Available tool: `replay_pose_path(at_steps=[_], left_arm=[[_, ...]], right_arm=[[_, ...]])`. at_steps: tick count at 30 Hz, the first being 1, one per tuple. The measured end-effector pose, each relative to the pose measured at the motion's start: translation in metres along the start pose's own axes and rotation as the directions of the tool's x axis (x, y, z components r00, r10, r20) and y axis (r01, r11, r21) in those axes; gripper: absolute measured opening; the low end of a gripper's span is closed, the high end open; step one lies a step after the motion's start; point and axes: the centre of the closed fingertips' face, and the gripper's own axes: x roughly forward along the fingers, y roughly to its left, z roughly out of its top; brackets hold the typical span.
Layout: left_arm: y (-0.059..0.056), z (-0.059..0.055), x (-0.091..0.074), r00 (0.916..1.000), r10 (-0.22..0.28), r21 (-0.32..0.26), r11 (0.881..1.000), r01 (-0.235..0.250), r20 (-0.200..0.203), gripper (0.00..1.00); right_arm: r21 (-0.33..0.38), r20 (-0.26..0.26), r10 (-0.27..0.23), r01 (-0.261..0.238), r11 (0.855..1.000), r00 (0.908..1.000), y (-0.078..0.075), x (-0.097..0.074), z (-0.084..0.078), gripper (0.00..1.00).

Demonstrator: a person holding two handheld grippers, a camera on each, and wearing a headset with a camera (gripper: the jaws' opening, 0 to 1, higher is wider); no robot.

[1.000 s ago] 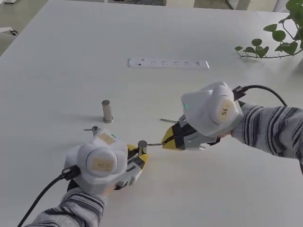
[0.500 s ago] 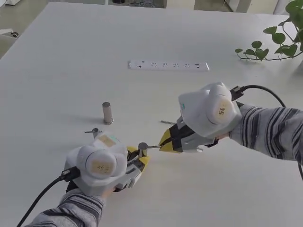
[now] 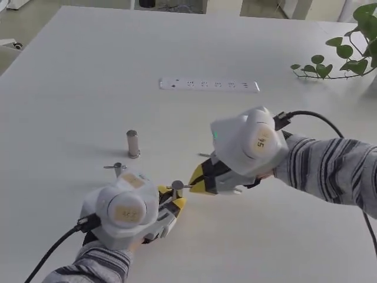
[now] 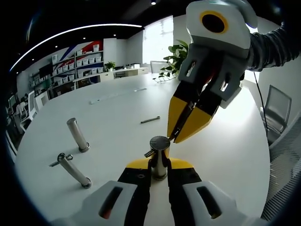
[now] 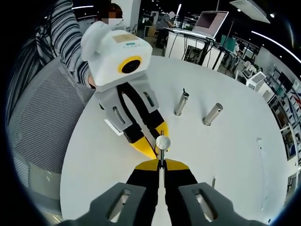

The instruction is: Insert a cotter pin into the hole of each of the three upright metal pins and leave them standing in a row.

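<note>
Cotter pin [image 3: 185, 187] lies level, nipped in the closed right gripper [image 3: 194, 184], axis pointing crosswise into the upright metal pin [image 3: 177, 190], which the left gripper [image 3: 173, 200] clamps.

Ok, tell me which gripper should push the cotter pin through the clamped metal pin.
Right. The right gripper is shut on the cotter pin, its tip at the top of the metal pin; the left gripper is shut on that pin, steadying it upright.

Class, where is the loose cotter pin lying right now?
The loose cotter pin lies flat on the table, just left of the right gripper in the left gripper view.
</note>
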Motion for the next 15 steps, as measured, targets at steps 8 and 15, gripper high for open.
replay_pose_path(at_steps=[8,15], left_arm=[[0.0001,-0.0073,0.0013,0.9995,0.029,-0.046,0.999,-0.029,-0.015,0.10],[-0.0001,-0.0081,0.0007,0.9993,0.034,-0.059,0.998,-0.035,-0.015,0.10]], right_arm=[[0.056,-0.004,-0.015,0.016,0.998,0.9999,0.0033,0.0010,0.0019,0.00],[0.026,0.007,-0.032,0.032,0.999,0.9995,0.0047,0.0043,0.0033,0.00]])
